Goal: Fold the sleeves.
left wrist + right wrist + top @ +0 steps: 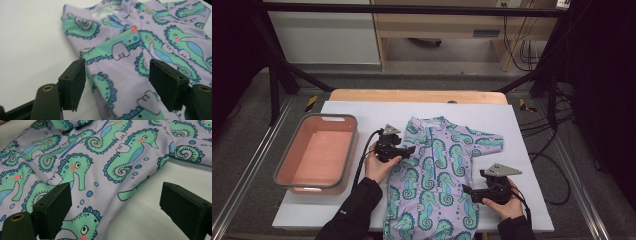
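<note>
One pink basin (316, 152) is sitting at the far left of the tabletop (522, 150), well apart from both pairs of jaws. One purple baby suit (437, 175) printed with green seahorses is lying flat in the middle, between the two hands.

Two grippers are working here, one in each hand. The left hand (379, 167) is reaching in from below, holding the left gripper (409, 150) roughly level and pointing it toward the suit's folded sleeve. Its jaws are standing spread, with the cloth lying under and between them but nothing pinched.

The right hand (507, 202) is resting near the tabletop's front edge, aiming the right gripper (467, 192) inward at the suit's side edge. Its jaws are also standing wide apart, one over the fabric, the other over bare white tabletop, gripping nothing.
</note>
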A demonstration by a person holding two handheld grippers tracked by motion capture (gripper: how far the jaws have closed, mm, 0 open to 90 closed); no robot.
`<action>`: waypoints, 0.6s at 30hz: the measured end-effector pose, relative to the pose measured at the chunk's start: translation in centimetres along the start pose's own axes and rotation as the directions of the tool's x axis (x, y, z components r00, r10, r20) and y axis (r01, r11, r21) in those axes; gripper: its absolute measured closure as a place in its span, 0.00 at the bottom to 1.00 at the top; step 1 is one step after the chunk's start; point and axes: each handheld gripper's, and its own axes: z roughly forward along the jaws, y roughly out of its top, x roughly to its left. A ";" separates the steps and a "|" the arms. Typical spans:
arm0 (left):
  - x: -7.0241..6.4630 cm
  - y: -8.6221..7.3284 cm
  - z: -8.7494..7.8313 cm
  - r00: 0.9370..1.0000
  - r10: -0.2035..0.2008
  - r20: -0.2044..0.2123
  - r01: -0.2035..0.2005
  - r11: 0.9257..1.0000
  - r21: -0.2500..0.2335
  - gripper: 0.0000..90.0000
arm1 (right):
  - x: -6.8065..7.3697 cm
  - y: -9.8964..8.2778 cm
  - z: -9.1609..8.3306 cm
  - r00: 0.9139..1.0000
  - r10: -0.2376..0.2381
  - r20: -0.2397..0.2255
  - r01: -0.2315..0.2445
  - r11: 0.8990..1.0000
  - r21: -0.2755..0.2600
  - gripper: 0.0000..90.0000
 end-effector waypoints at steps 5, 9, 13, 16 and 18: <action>0.2 -0.5 0.6 1.000 -0.018 0.024 0.016 0.998 0.068 0.46 | 0.0 0.0 0.1 1.000 -0.002 -0.001 0.002 1.000 -0.001 0.13; -0.3 -0.6 0.8 0.999 -0.016 0.034 0.013 0.996 0.087 0.66 | 0.0 0.0 0.0 1.000 -0.001 -0.002 0.001 1.000 0.000 0.13; -0.6 -0.5 0.1 0.999 0.005 0.037 -0.007 0.998 0.059 0.89 | 0.0 0.0 0.0 1.000 -0.002 -0.001 0.002 1.000 0.001 0.13; -1.3 -0.1 -0.5 0.998 0.044 0.046 -0.046 0.998 0.035 0.95 | 0.0 0.0 0.0 1.000 0.001 -0.001 -0.001 1.000 0.000 0.13; -1.7 0.2 -0.9 0.996 0.063 0.061 -0.064 0.998 0.014 0.96 | 0.0 0.0 0.0 1.000 -0.004 0.000 0.004 1.000 0.001 0.13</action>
